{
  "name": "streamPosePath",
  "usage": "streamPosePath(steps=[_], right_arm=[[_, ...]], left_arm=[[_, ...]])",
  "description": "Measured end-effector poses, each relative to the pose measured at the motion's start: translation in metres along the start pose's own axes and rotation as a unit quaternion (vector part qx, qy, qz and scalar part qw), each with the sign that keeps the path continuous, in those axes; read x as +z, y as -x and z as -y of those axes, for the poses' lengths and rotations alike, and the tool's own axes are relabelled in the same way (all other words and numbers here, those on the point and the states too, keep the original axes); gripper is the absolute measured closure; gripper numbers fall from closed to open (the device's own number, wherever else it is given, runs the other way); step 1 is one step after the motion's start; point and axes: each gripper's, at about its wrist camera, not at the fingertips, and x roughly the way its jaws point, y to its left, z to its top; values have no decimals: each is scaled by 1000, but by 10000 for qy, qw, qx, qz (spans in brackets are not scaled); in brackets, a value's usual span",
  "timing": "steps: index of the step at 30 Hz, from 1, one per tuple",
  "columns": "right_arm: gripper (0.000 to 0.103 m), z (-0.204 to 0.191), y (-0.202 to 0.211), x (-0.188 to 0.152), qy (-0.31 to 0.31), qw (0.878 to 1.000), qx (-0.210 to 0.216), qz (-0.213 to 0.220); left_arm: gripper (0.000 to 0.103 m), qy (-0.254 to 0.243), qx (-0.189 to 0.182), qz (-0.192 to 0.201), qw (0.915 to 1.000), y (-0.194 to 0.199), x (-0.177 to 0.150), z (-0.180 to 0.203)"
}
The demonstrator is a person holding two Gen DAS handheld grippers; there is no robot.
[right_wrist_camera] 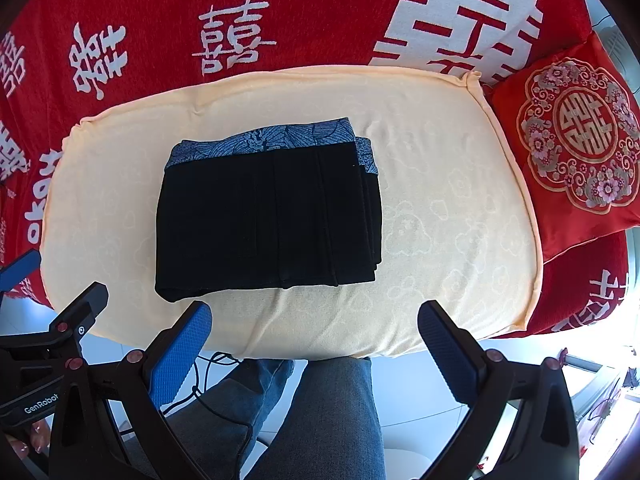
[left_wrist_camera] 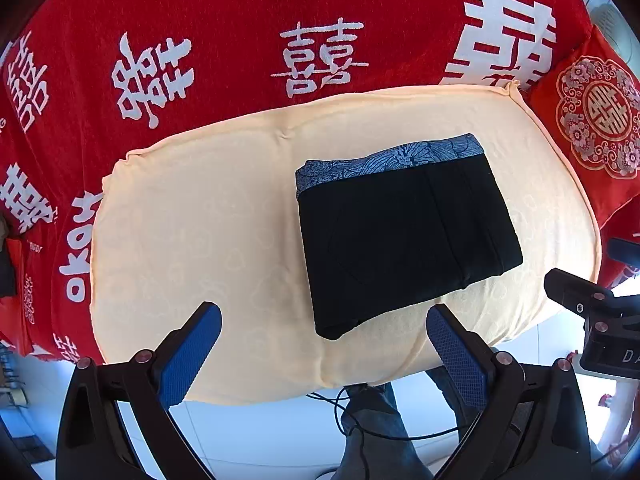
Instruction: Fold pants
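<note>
The black pants (left_wrist_camera: 404,236) lie folded into a compact rectangle on a cream cushion (left_wrist_camera: 200,220), with a blue patterned waistband (left_wrist_camera: 384,162) along the far edge. They also show in the right wrist view (right_wrist_camera: 264,216), where the stacked layers show at the right edge. My left gripper (left_wrist_camera: 324,340) is open and empty, just short of the pants' near edge. My right gripper (right_wrist_camera: 316,334) is open and empty, above the cushion's (right_wrist_camera: 440,220) front edge, near the pants. Each gripper shows at the side of the other's view.
The cushion rests on a red blanket (left_wrist_camera: 240,40) with white characters. A red embroidered pillow (right_wrist_camera: 576,140) sits at the right. The person's jeans-clad legs (right_wrist_camera: 320,420) and a black cable (right_wrist_camera: 200,384) are below, over a pale floor.
</note>
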Motion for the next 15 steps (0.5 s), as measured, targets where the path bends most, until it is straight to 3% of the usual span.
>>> streamPosePath(steps=[15], right_arm=[[0, 1, -5, 5, 15, 10000, 17, -38]], left_arm=[[0, -48, -219, 66, 9997, 2, 0, 2]])
